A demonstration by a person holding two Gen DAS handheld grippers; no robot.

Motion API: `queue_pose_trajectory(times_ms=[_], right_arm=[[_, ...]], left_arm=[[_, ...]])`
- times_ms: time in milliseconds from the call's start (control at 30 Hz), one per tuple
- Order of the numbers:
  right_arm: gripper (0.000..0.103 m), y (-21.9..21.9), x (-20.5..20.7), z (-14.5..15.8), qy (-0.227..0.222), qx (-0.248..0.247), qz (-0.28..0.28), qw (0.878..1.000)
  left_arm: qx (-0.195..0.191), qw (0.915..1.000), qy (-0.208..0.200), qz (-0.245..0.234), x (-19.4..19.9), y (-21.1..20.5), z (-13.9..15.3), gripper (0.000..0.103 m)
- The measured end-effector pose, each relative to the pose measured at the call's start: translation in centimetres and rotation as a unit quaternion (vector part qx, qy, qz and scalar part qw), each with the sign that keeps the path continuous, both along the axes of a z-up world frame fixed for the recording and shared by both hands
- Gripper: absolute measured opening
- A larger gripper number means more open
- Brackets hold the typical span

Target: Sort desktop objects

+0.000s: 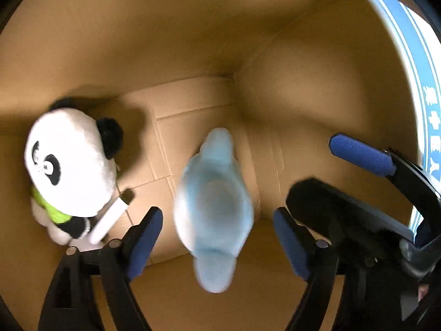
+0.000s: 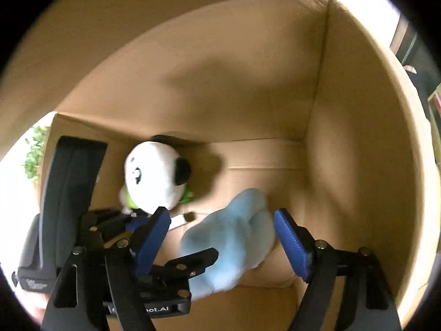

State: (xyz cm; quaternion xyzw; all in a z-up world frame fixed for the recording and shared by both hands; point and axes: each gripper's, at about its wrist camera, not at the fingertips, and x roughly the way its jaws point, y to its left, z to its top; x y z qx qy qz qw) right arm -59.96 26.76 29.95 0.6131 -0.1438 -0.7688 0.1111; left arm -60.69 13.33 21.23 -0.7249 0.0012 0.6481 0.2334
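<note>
Pale blue fuzzy plush toy point(image 1: 213, 215), motion-blurred, inside brown cardboard box point(image 1: 193, 41), between wide-spread left gripper point(image 1: 217, 237) pads, untouched. Right gripper point(image 2: 220, 237) wide too. Black-and-white panda plush point(image 1: 71, 176) in the box's far-left corner.

Both fisheye views bent hard at their black, vignetted edges. Warm, dim light filled the cardboard box point(image 1: 193, 41), while daylight blew out to white at the upper right and lower left of the right wrist view. The blue plush point(image 1: 213, 209) smeared with motion blur; the panda point(image 2: 155, 176) cast a soft shadow rightward.
</note>
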Motion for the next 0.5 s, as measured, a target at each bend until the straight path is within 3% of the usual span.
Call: queue_pose_trajectory(times_ms=[200, 267, 300, 400, 500], right_arm=[[0.087, 1.0, 9.3, 4.6, 0.043, -0.085, 0.044, 0.994], [0.093, 1.4, 13.5, 6.1, 0.063, -0.123, 0.054, 0.989], [0.103, 1.8, 15.6, 6.7, 0.074, -0.137, 0.057, 0.986], [0.103, 3.2, 20.6, 8.0, 0.104, -0.15, 0.058, 0.982], [0.103, 3.5, 26.1, 8.5, 0.129, -0.146, 0.05, 0.98]], left_arm=[[0.05, 0.997, 0.054, -0.023, 6.7, -3.9, 8.2, 0.091], [0.064, 0.9937, 0.09, -0.018, 11.0, -6.9, 10.9, 0.093], [0.071, 0.9915, 0.108, -0.016, 13.2, -8.4, 12.3, 0.096], [0.08, 0.9846, 0.155, 0.005, 19.8, -12.7, 13.9, 0.103], [0.048, 0.978, 0.198, 0.046, 26.4, -16.8, 14.2, 0.103]])
